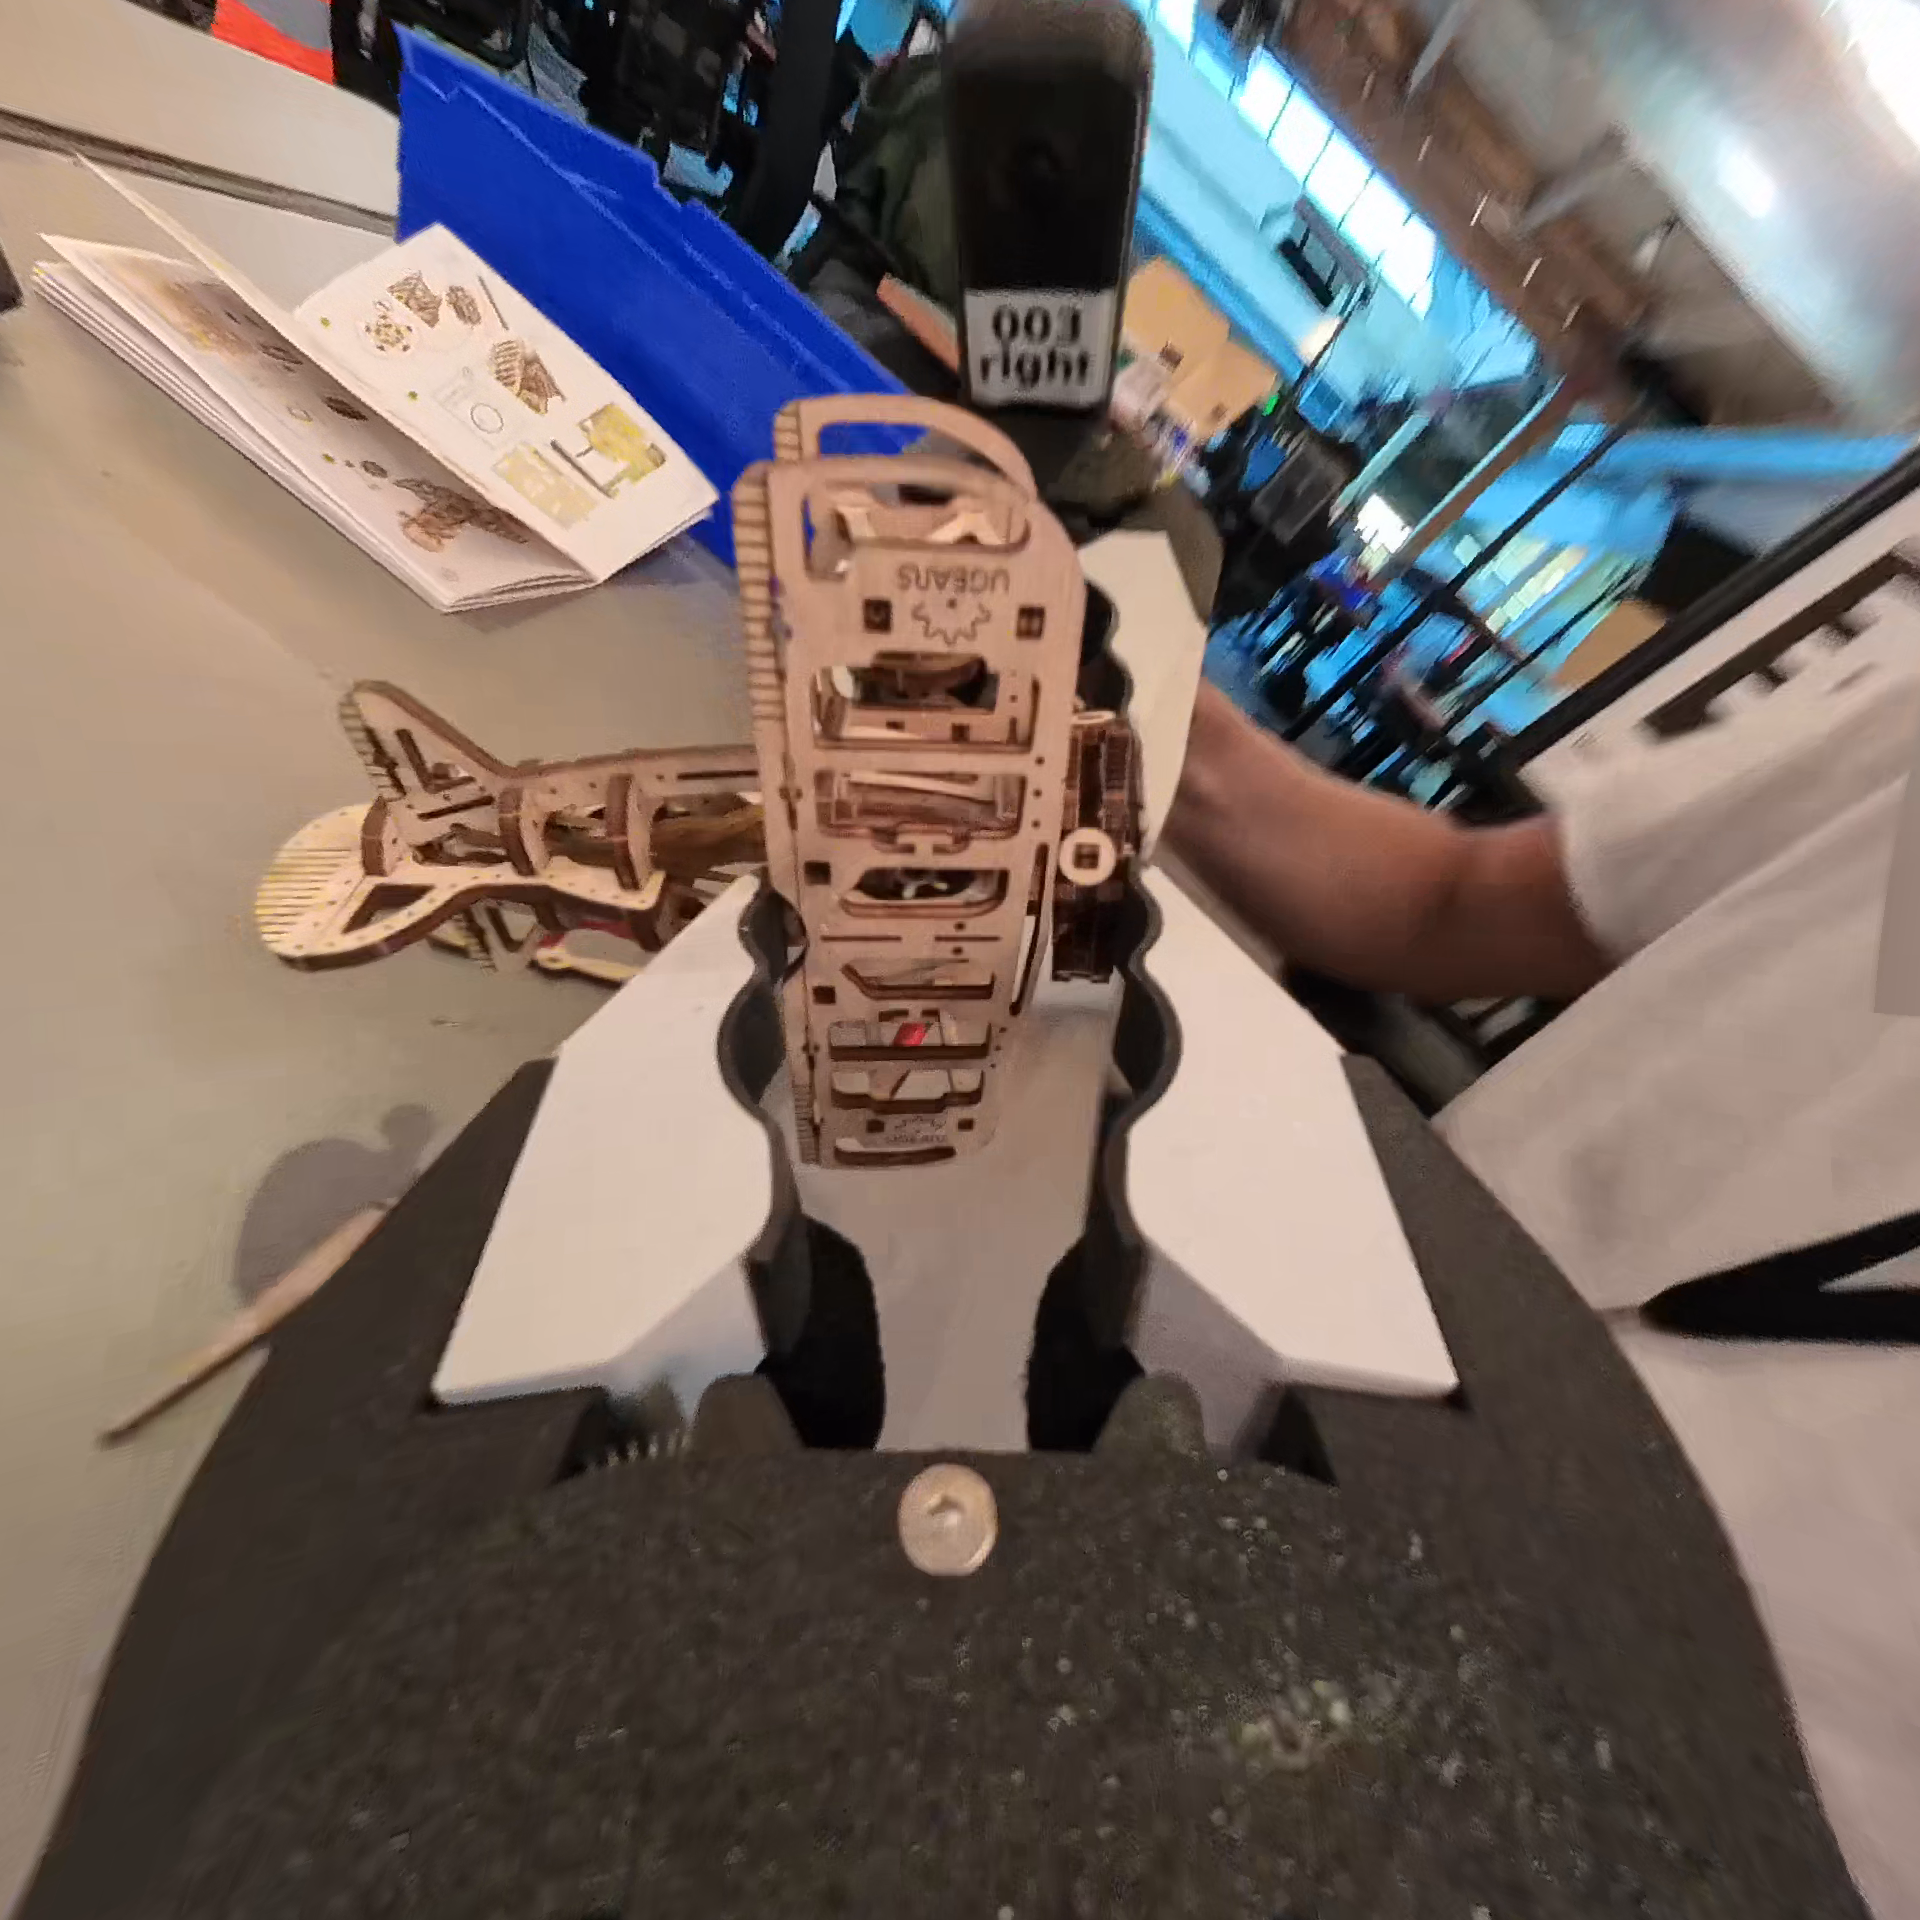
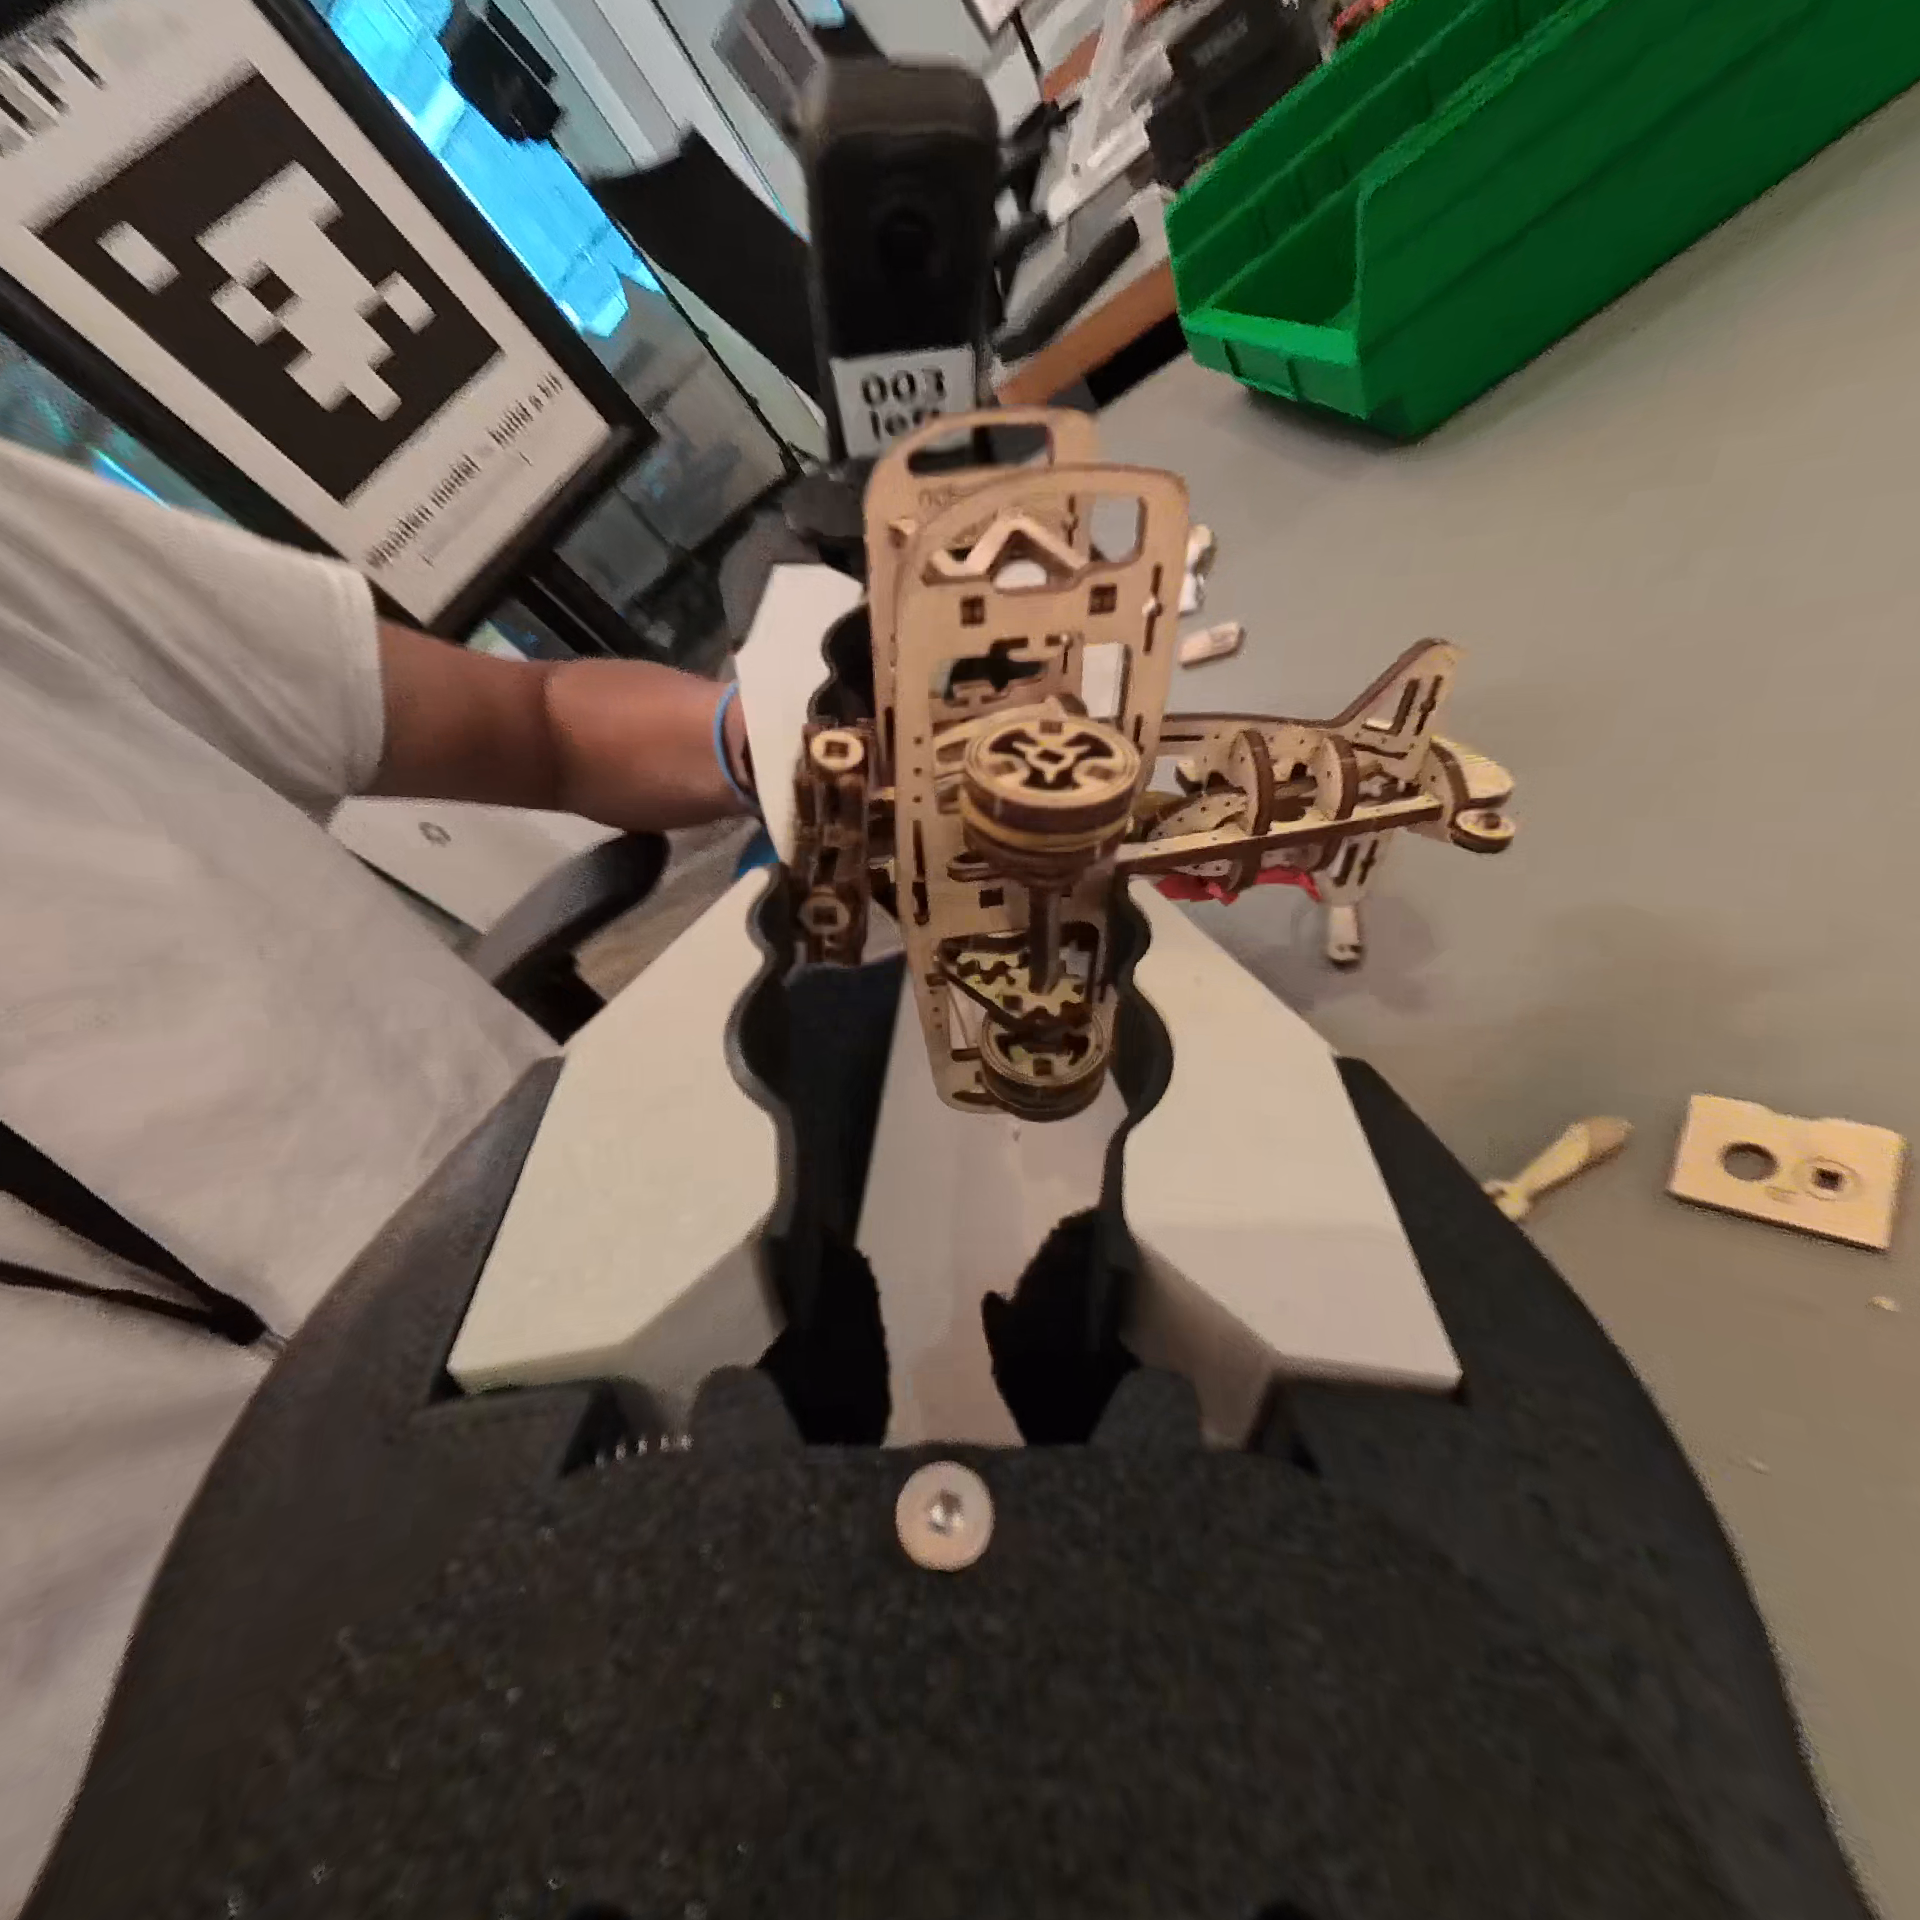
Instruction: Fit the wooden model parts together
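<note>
The left gripper (image 1: 940,997) and right gripper (image 2: 940,997) face each other, each pair of white, wavy-edged fingers closed on the same laser-cut plywood wing assembly (image 1: 914,790), held upright above the grey table (image 1: 156,831). It is flat, slotted panels with a layered round wheel (image 2: 1044,795) on a thin axle. Behind the wing assembly, a ribbed wooden fuselage (image 1: 499,831) with tail fin lies on the table. Beyond the fuselage lie an open instruction booklet (image 1: 416,416) and a blue plastic bin (image 1: 623,260).

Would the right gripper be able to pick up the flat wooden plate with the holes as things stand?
Probably not yet: the right gripper is occupied holding the wooden model. The plate itself lies uncovered on the table.
</note>
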The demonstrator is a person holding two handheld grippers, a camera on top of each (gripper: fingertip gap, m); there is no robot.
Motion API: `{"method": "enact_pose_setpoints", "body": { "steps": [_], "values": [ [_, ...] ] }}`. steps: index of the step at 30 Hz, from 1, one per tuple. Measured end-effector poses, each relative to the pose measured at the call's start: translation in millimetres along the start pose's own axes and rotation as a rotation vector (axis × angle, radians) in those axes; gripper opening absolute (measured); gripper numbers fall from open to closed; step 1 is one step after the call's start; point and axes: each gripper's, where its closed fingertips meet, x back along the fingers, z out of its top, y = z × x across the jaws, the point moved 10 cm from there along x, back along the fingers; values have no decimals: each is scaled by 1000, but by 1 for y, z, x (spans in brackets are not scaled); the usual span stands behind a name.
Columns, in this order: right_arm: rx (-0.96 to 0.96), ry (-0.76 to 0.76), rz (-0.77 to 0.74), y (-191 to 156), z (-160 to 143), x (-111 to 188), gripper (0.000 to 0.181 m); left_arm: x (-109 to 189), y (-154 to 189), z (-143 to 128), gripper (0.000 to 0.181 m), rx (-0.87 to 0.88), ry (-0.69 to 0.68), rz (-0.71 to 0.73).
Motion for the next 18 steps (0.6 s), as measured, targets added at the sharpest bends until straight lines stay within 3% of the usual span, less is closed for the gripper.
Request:
{"method": "enact_pose_setpoints", "body": {
  "steps": [9,18],
  "values": [
    [-25,40,37,-45,3,-2,58,10,51,-2,61,87,96,7],
    [0,82,52,-77,-14,-3,55,9,86,-20,63,34,131,14]
  ]
}}
